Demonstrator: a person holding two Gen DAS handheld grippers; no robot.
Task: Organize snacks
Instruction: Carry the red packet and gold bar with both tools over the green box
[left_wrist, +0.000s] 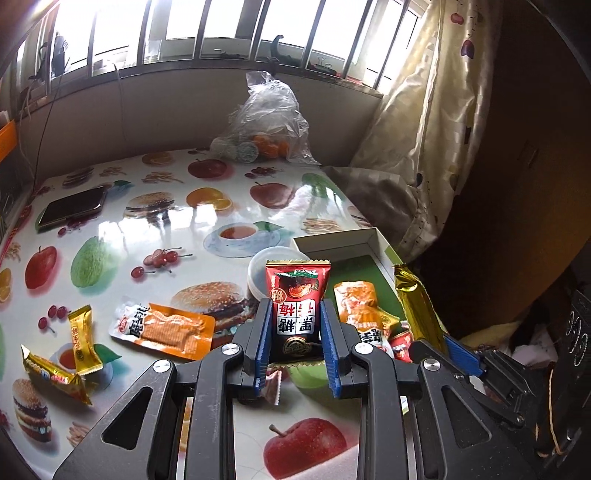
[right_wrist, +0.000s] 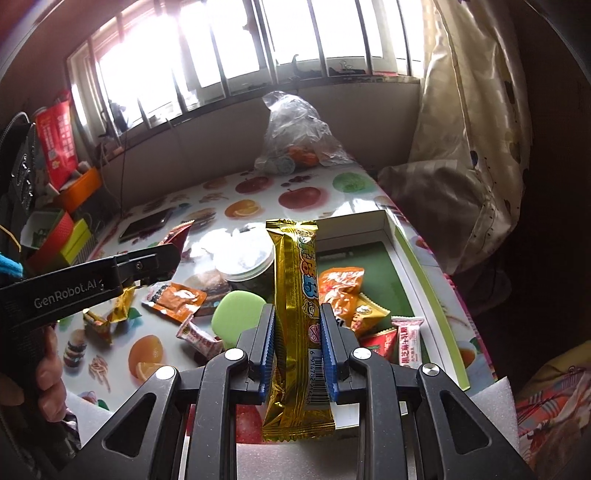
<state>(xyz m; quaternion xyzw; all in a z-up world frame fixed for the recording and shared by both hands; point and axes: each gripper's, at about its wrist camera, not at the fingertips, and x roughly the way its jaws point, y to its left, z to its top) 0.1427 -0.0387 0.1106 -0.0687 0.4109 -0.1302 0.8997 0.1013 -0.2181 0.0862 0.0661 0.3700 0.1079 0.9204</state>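
Observation:
My left gripper (left_wrist: 295, 332) is shut on a red and black snack packet (left_wrist: 297, 295), held upright above the table. My right gripper (right_wrist: 297, 332) is shut on a long gold snack bar (right_wrist: 295, 288), also upright. Just ahead and to the right lies an open white box (right_wrist: 351, 221) with a green floor, holding an orange packet (right_wrist: 340, 288) and a pink-white packet (right_wrist: 406, 339). In the left wrist view the gold bar (left_wrist: 417, 306) and right gripper (left_wrist: 448, 345) stand over the box's (left_wrist: 332, 238) right side. Loose snacks on the table include an orange packet (left_wrist: 166, 328) and two gold ones (left_wrist: 83, 332).
A lidded round tub (left_wrist: 269, 262) stands left of the box, a green sponge (right_wrist: 236, 314) in front of it. A phone (left_wrist: 72, 206) lies far left, a plastic bag (left_wrist: 266, 122) of fruit at the back. A curtain (left_wrist: 436, 129) hangs right. A hand (right_wrist: 48, 373) holds the left gripper (right_wrist: 173, 258).

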